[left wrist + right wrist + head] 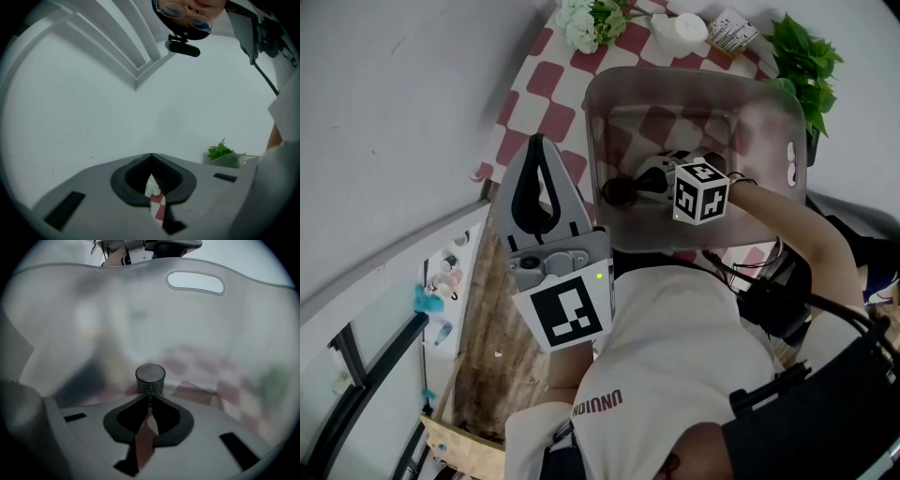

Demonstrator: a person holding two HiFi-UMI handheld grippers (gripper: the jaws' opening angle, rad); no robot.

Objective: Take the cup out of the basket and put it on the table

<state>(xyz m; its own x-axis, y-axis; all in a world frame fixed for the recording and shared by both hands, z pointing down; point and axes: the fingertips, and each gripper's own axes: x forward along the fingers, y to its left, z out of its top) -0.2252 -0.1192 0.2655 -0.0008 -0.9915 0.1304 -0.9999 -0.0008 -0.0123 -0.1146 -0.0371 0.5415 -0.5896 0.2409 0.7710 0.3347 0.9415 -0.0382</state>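
Right tongs [150, 403] reach into basket [117, 301], tips closed beside cup [150, 375].

Head view: camera on head, faces steeply down past own chest. Takes in left gripper [539, 142], right gripper [636, 186], basket [602, 98], checkered counter [534, 86].
Left gripper view: tilted up at white wall. Counter only sliver between jaws; green plant [220, 151] low at right.
Right gripper view: inside basket, very near translucent wall with handle slot. Cup [150, 377] just past jaw tips.
Shared: basket in head and right gripper views; plant, counter in head and left gripper views.
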